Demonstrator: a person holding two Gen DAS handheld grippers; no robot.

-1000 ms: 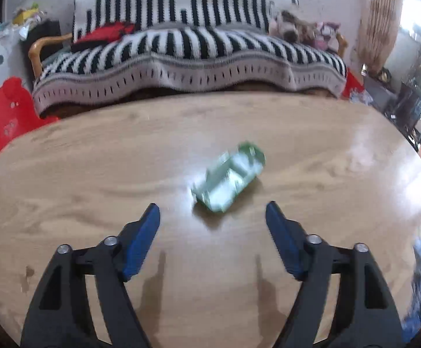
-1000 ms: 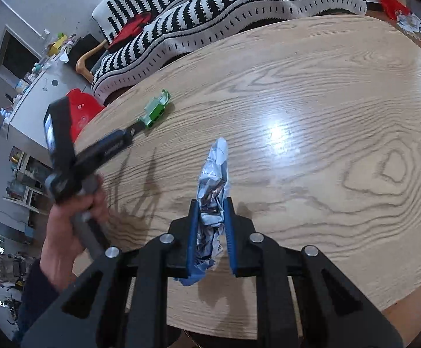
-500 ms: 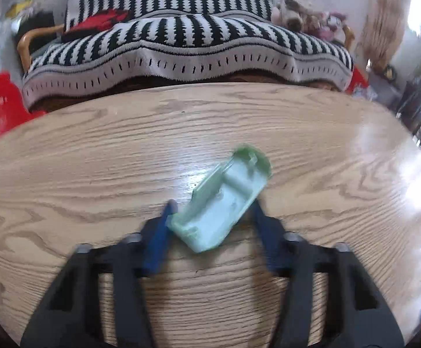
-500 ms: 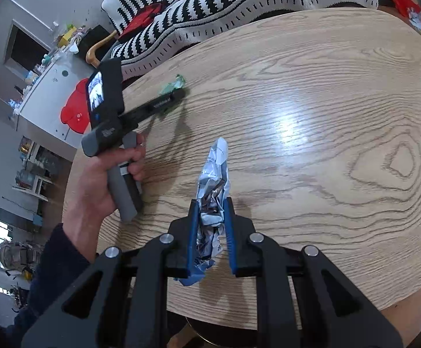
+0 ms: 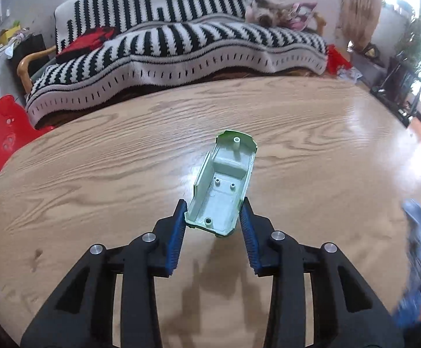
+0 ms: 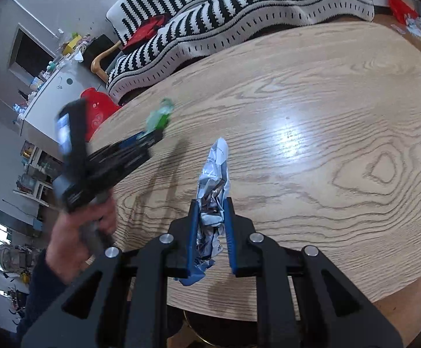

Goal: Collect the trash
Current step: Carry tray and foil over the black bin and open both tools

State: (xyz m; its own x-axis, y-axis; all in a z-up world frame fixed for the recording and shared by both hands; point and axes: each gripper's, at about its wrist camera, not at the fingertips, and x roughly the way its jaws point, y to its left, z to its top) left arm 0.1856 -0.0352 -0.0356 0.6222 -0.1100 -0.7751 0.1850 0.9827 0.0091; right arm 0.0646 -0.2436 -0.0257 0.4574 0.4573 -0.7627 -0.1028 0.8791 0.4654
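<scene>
My left gripper (image 5: pixel 214 211) is shut on a pale green plastic toy-car shell (image 5: pixel 223 185), hollow side up, held above the round wooden table (image 5: pixel 94 174). My right gripper (image 6: pixel 212 211) is shut on a crumpled silver and blue foil wrapper (image 6: pixel 215 179) that sticks up between the fingers, over the table's near edge. In the right wrist view the left gripper (image 6: pixel 152 136) is blurred at the left with the green shell (image 6: pixel 159 116) in its tip. In the left wrist view the right gripper is a blue blur (image 5: pixel 419 232) at the right edge.
A sofa with a black and white striped blanket (image 5: pixel 181 46) stands behind the table. A red plastic chair (image 5: pixel 1 133) is at the far left. A white cabinet (image 6: pixel 45 92) stands left of the sofa. The table edge (image 6: pixel 268 313) is close below my right gripper.
My left gripper moved forward around the green shell, closed on it and lifted it off the table. My right gripper kept hold of the wrapper and barely moved.
</scene>
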